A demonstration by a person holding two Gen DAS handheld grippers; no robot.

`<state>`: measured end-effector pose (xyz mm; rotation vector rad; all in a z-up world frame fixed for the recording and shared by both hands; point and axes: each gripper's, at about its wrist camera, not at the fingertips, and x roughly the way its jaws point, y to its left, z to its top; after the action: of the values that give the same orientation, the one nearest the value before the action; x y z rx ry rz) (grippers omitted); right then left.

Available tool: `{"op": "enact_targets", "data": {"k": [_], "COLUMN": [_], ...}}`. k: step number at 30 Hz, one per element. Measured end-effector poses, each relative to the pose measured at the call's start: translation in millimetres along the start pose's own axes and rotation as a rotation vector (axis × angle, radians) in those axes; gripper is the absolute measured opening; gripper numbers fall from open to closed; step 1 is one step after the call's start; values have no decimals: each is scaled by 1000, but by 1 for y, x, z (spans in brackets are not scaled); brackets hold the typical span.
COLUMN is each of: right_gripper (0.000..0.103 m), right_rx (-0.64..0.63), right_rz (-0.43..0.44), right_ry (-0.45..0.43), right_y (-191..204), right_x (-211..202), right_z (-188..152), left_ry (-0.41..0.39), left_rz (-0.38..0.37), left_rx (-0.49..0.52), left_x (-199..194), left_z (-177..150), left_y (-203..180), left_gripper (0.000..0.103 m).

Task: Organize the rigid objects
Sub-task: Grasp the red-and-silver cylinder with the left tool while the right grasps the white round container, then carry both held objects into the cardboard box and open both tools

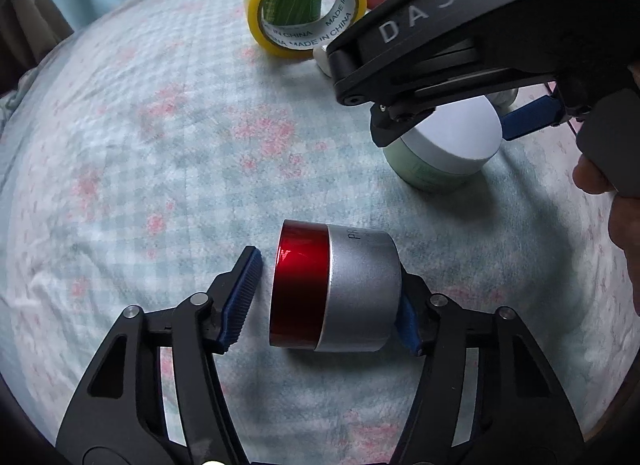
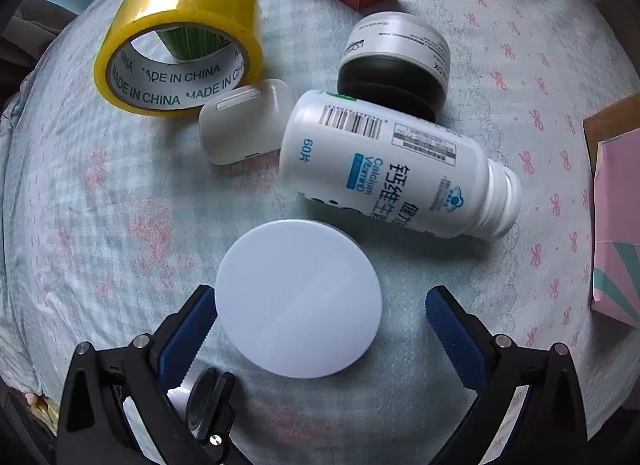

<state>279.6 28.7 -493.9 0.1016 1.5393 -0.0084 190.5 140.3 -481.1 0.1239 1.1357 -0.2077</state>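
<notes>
A soft, wrinkled floral cloth [image 1: 168, 153] is covering the surface. The left gripper [image 1: 328, 293] is standing wide, straddling a glossy red-and-silver cylindrical jar [image 1: 334, 289] lying sideways. Farther right, the right gripper [image 2: 320, 305] is gaping around an upright white-lidded jar [image 2: 298, 297], gripping nothing.

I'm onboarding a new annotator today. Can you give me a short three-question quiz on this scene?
1. True or false: the red-and-silver jar lies on its side between the left hand-held gripper's fingers.
2. What text is printed inside the yellow tape roll?
3. The white-lidded jar under the right hand-held gripper is: A) upright, B) tipped over, C) lifted off the cloth.

Key: 1 true; 2 MADE IN CHINA; 3 A.
</notes>
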Motion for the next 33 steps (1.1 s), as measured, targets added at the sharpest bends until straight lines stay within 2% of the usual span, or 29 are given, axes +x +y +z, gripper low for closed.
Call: {"op": "enact_targets", "data": {"k": [1,2,3,5,6,9,17,22,26,33], "right_gripper": [101,93,87,69,68,68,68,68,67,67], "right_rx": [-3,-7,-12,-10,-11,-28,2,11,-2,-38], "right_rz": [-15,-30,-35,-10,-11,-37,-19,-1,10,51], "right_ry": [0,3,13,19,17,10,4,-14,-38,-117], "right_y": [2,4,6,8,10,14,7,6,-2,-3], "right_x": [2,5,8,12,12,12,3,-22,-64,-150], "right_z": [1,2,2,3,3,2,-2,-8,-8,-17], "left_ry": [-4,-9,-16,-20,-18,-15,-20,-43,-70,-135], "left_rz": [3,6,5,13,15,5,-4,-6,-13,-24], "left_rx": [2,7,13,25,27,16,-31,-55,-92,-111], "left_x": [0,-1,-2,-3,-3,-3,-11,-25,-49,-117], "left_z": [0,0,0,1,1,3,2,6,17,52], "left_y": [0,1,0,-1,-2,1,6,12,20,29], "left_gripper": [48,43,41,39,39,39,39,39,39,39]}}
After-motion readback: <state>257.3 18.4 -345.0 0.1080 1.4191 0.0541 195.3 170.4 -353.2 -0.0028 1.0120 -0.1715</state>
